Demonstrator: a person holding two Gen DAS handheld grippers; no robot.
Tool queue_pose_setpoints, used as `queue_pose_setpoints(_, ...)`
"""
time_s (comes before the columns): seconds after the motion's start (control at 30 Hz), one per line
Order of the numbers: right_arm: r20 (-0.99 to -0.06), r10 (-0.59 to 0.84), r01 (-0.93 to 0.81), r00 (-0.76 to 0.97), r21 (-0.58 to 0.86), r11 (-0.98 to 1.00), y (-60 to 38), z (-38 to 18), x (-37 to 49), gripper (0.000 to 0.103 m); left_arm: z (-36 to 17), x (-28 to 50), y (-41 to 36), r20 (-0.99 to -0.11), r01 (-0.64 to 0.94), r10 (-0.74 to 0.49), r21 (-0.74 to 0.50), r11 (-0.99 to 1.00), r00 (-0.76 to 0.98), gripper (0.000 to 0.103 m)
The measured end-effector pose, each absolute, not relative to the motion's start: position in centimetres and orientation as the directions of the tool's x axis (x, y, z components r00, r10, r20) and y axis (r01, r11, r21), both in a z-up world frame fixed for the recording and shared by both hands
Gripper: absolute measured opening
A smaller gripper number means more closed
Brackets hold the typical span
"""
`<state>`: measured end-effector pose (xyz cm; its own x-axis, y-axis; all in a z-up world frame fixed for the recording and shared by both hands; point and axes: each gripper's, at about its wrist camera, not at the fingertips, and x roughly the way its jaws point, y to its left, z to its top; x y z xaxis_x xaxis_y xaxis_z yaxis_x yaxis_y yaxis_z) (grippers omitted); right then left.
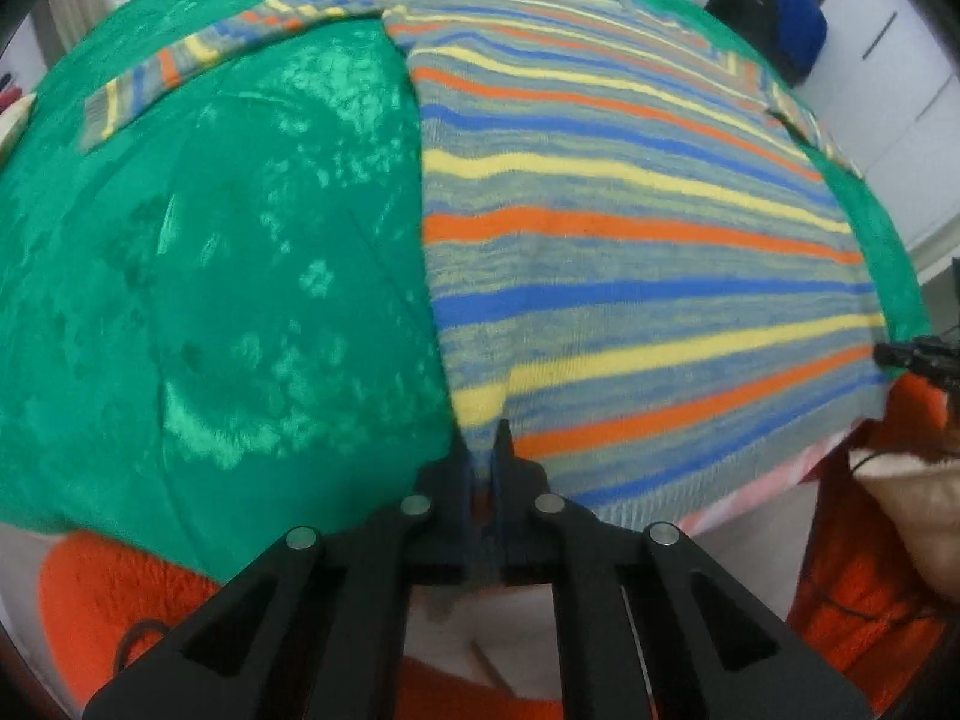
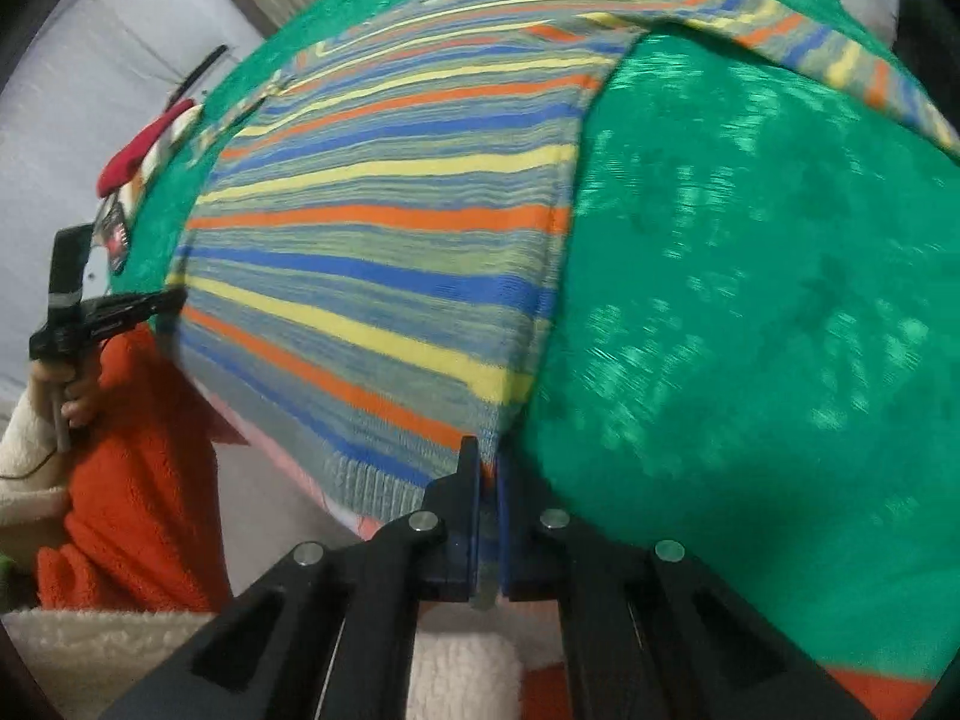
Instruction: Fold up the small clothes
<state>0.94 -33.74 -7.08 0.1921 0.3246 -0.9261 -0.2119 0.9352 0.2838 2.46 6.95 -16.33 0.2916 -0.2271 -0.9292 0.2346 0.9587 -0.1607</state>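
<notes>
1. Sweater [image 1: 630, 276], striped knit, lies flat on green cloth [image 1: 210, 276], hem edge nearest the person, neck far away; one sleeve [image 1: 156, 78] stretched out sideways at far end.
2. Left gripper [image 1: 483, 450]: jaws pressed together, pinching hem at sweater's left bottom corner.
3. Right gripper [image 2: 487, 462]: jaws likewise closed on hem at opp. bottom corner; also seen small at right edge of left wrist view.
4. Key relation: garment's long axis runs straight away from both tongs, hem to neck; both hands equally near, one per corner.
5. Prob. next: carry hem fwd toward neck, keeping corners level.
</notes>
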Motion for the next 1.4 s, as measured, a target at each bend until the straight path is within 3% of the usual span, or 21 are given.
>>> queue_pose_setpoints(0.2,-0.935,0.309,-0.143,0.176,0.287,0.947,-34.7,-9.1,0.8,0.004,-16.6,2.3,6.5,-0.931,0.212,-0.209,-0.149,0.966,0.298,0.007)
queue_pose_setpoints(0.23,-0.925,0.334,-0.117,0.181,0.317,0.941,-35.3,-8.8,1.0,0.009,-16.0,2.3,6.6,-0.925,0.205,-0.211,-0.151,0.967,0.316,0.013)
queue_pose_setpoints(0.3,-0.916,0.34,-0.116,0.212,0.321,0.94,-36.0,-7.5,1.2,0.018,-14.2,2.0,7.0,-0.905,0.194,-0.204,-0.139,0.971,0.374,0.044)
queue_pose_setpoints(0.33,-0.913,0.329,-0.125,0.241,0.307,0.944,-36.7,-6.2,1.5,0.025,-12.8,2.0,7.2,-0.881,0.184,-0.191,-0.121,0.975,0.432,0.068)
queue_pose_setpoints(0.37,-0.911,0.311,-0.124,0.271,0.287,0.95,-37.5,-5.3,1.8,0.028,-11.5,2.2,7.5,-0.853,0.168,-0.174,-0.104,0.98,0.493,0.084)
queue_pose_setpoints(0.43,-0.893,0.266,-0.084,0.364,0.253,0.964,-40.2,-2.6,3.1,0.045,-9.3,3.4,8.4,-0.793,0.12,-0.144,-0.09,0.989,0.592,0.098)
queue_pose_setpoints(0.57,-0.81,0.2,0.134,0.552,0.323,0.937,-48.5,0.9,7.2,0.054,-8.7,6.5,9.0,-0.705,0.026,-0.091,-0.103,0.994,0.704,0.101)
queue_pose_setpoints(0.73,-0.816,-0.012,0.39,0.578,0.263,0.882,-58.1,-0.3,13.0,0.054,-12.8,10.7,9.9,-0.732,-0.043,-0.018,-0.064,0.997,0.681,0.101)
queue_pose_setpoints(0.83,-0.825,0.04,0.46,0.563,0.354,0.814,-60.8,-2.6,15.2,0.054,-15.5,10.6,10.9,-0.76,-0.1,0.037,-0.037,0.994,0.649,0.101)
queue_pose_setpoints(0.93,-0.828,0.086,0.454,0.554,0.387,0.803,-60.6,-4.1,17.2,0.054,-16.2,10.4,11.4,-0.76,-0.1,0.016,-0.065,0.993,0.65,0.102)
queue_pose_setpoints(0.97,-0.837,0.089,0.444,0.539,0.373,0.814,-60.1,-4.6,18.0,0.051,-16.2,10.5,11.3,-0.766,-0.095,0.016,-0.059,0.994,0.643,0.102)
queue_pose_setpoints(1.03,-0.858,0.056,0.407,0.511,0.299,0.863,-58.5,-4.5,19.3,0.004,-16.1,10.5,11.4,-0.772,-0.081,0.009,-0.055,0.995,0.635,0.102)
queue_pose_setpoints(1.2,-0.876,-0.153,0.433,0.458,0.069,0.899,-57.8,-3.8,20.0,0.003,-16.1,9.9,10.9,-0.769,-0.06,0.019,-0.025,0.998,0.639,0.103)
queue_pose_setpoints(1.33,-0.85,-0.145,0.383,0.507,0.072,0.921,-55.8,-1.6,20.8,0.003,-16.1,9.7,10.6,-0.758,-0.066,0.037,-0.008,0.998,0.652,0.103)
queue_pose_setpoints(1.4,-0.817,-0.072,0.306,0.572,0.132,0.943,-52.9,1.0,21.7,0.003,-16.1,9.7,10.6,-0.754,-0.064,0.036,-0.008,0.998,0.656,0.103)
